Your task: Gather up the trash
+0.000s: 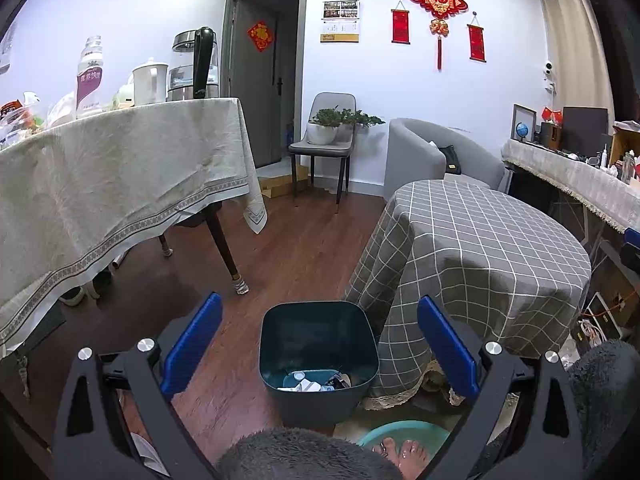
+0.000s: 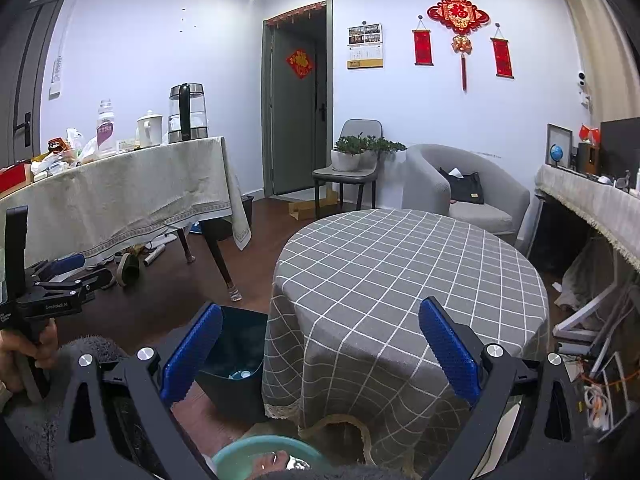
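Two wrist cameras look forward into a living room. In the left wrist view, the left gripper [image 1: 319, 342] is spread wide and holds nothing; its blue pads frame a dark teal trash bin [image 1: 318, 354] standing on the wooden floor [image 1: 304, 240] at lower centre of the frame. Pale scraps of trash [image 1: 306, 383] lie at the bottom of the bin. The bin sits just beside a round desk [image 1: 480, 248] draped in a grey checked cloth, to the right of the frame. In the right wrist view, the right gripper [image 2: 320, 344] is also spread wide and empty, hovering above the near edge of the round desk. At lower centre, bare feet [image 1: 400, 452] rest in a teal basin [image 1: 404, 430].
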Demonstrator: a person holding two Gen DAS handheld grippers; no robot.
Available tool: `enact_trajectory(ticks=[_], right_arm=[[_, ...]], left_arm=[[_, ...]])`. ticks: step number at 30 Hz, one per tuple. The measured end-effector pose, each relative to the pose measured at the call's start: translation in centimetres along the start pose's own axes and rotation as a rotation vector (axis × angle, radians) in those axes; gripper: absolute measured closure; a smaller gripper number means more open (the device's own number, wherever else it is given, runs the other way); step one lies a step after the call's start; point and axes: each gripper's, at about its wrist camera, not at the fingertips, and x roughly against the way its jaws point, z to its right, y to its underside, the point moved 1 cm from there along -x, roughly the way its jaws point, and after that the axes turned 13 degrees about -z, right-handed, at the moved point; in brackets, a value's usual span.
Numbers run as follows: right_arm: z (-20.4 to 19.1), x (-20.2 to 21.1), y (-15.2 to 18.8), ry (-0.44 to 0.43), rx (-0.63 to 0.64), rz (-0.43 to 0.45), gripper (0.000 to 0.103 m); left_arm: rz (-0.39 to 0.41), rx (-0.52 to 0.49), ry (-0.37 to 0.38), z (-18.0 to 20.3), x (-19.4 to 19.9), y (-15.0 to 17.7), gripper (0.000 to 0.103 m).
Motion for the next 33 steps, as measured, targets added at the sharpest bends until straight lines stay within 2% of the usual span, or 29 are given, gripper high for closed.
enact_trajectory(ticks=[33], right_arm=[[0.24,0.01,0.07,0.000,0.001,-0.003,0.003]], left_arm=[[0.001,0.000,-0.001,0.18,0.05,0.03,0.004]])
